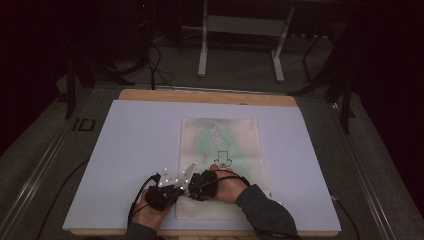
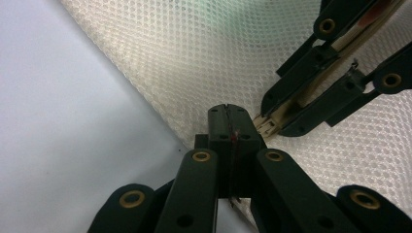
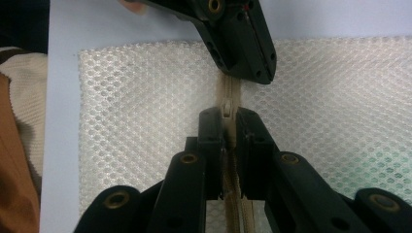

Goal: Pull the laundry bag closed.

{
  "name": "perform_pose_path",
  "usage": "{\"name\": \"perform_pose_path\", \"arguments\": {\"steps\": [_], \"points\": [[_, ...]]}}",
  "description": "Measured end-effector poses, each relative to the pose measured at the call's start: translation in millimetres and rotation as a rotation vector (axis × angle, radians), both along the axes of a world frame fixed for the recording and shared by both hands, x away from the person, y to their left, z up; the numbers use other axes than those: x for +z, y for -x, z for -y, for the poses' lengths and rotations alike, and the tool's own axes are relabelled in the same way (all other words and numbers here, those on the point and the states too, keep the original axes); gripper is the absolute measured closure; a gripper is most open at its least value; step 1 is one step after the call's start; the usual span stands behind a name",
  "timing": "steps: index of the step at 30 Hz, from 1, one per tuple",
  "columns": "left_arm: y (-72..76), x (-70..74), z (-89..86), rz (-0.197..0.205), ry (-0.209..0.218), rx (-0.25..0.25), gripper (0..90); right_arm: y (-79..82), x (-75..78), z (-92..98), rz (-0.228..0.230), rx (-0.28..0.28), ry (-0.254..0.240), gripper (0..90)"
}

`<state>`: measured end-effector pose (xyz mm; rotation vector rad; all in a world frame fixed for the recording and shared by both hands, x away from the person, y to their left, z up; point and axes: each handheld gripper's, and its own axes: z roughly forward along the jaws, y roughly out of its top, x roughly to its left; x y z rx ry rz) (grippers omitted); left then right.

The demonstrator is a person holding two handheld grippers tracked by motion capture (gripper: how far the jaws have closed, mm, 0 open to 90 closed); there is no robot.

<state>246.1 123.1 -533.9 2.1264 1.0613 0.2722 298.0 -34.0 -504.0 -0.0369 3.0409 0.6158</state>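
Mesh bag lies flat on surface. Right tool is clamped on zip pull; left tool pinches bag's near end, prob. to brace it.

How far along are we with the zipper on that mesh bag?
Both grips look set. The right gripper is shut on the zipper pull; the left gripper pinches the mesh bag at its near end. The zipper track looks closed, so the whole run seems left.
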Motion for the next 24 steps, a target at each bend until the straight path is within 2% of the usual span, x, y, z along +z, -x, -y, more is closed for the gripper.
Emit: {"name": "perform_pose_path", "arguments": {"steps": [6, 24], "points": [[-0.2, 0.1, -0.2, -0.003, -0.002, -0.001, 89.4, 1.5, 2.9, 6.2, 0.011, 0.003, 0.02, 82.4], [0.1, 0.3, -0.2, -0.001, -0.008, -0.004, 89.4, 0.5, 4.8, 15.3, -0.011, -0.002, 0.035, 82.4]]}}
